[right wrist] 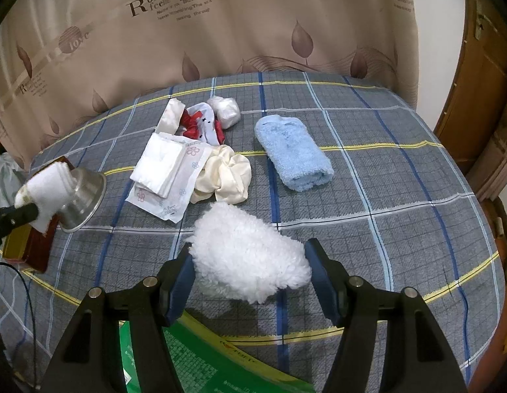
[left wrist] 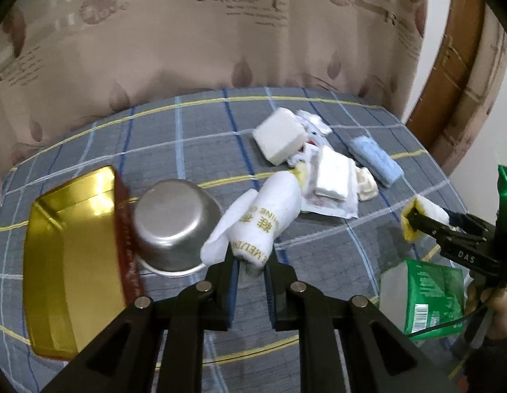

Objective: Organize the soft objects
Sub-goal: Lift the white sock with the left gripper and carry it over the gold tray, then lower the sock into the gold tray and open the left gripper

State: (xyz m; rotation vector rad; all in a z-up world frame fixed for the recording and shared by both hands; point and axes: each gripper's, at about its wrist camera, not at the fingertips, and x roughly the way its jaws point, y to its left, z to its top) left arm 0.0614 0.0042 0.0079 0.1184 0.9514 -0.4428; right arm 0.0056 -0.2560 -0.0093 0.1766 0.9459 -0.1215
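White terry is clamped in both tools. A rolled white towel [left wrist: 263, 219] with gold lettering is pinched by its near end in the left gripper [left wrist: 250, 270], whose jaws are nearly closed on it. A fluffy white fleece piece [right wrist: 250, 255] is held between the wider-set jaws of the right gripper [right wrist: 250, 273]; contact is clear at the left pad, less certain at the right one.

Sorting is judged to be at an early stage. No soft item is seen stowed. A gold tin [left wrist: 70, 262] lies open and bare just left of the left gripper, and an upturned steel bowl [left wrist: 175, 226] stands between the tin and the towel. A loose pile is left ahead of both grippers: a blue rolled cloth [right wrist: 294, 154], a cream scrunchie [right wrist: 225, 175], tissue packets [right wrist: 165, 170], a red and white sock [right wrist: 204, 124], a clear wrapped bundle [right wrist: 225, 109] and a white block [left wrist: 279, 136]. A green packet [left wrist: 423, 298] lies below the right gripper.

The checked bedspread [right wrist: 384, 196] is bare to the right of the right gripper and across the near strip, so free room is offered there. Beyond the pile the bed is closed off by a curtain [right wrist: 220, 32]. A wooden door [right wrist: 476, 65] stands past the right edge. The bowl crowds the towel's way to the tin.
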